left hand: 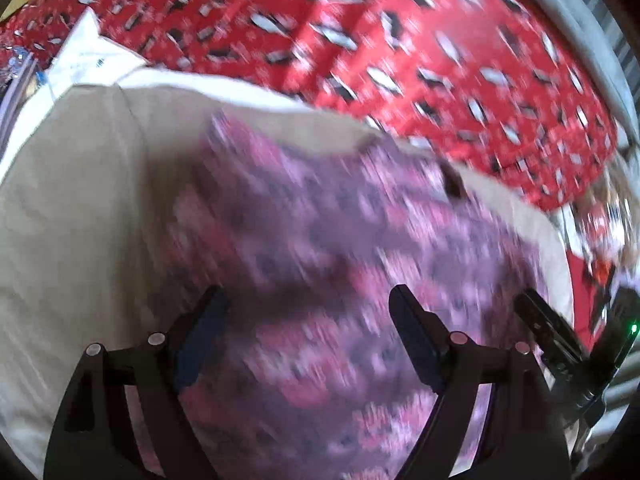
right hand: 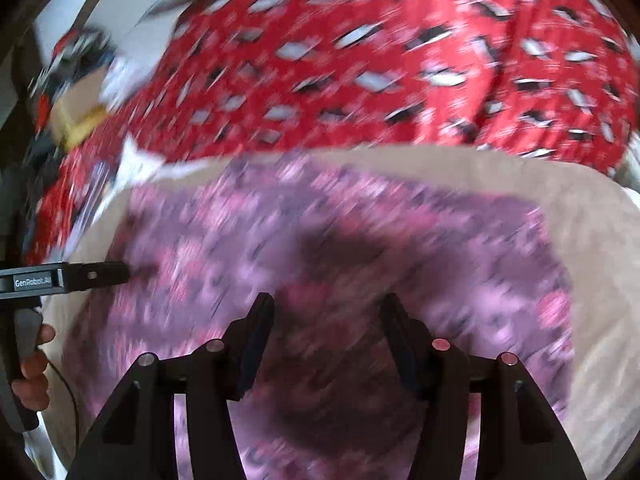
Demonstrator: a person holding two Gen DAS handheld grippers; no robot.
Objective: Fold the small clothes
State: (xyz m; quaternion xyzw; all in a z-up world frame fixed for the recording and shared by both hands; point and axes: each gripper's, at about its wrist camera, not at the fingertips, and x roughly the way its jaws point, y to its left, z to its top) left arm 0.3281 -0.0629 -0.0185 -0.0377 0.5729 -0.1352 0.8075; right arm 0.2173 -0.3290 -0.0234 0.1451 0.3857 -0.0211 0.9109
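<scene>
A small purple and pink patterned garment (left hand: 340, 240) lies spread on a beige cloth (left hand: 80, 200). Both views are motion-blurred. My left gripper (left hand: 308, 296) is open and empty just above the garment's near part. My right gripper (right hand: 326, 300) is open and empty over the same garment (right hand: 360, 240), which lies on the beige cloth (right hand: 600, 280). The left gripper also shows in the right wrist view (right hand: 120, 272), at the garment's left edge. The right gripper shows in the left wrist view (left hand: 540, 320) at the garment's right edge.
A red bedspread with black and white diamonds (left hand: 360, 40) lies beyond the beige cloth and also shows in the right wrist view (right hand: 400, 60). A white item (left hand: 88, 56) lies at the far left. A grey edge (left hand: 580, 20) runs along the far right.
</scene>
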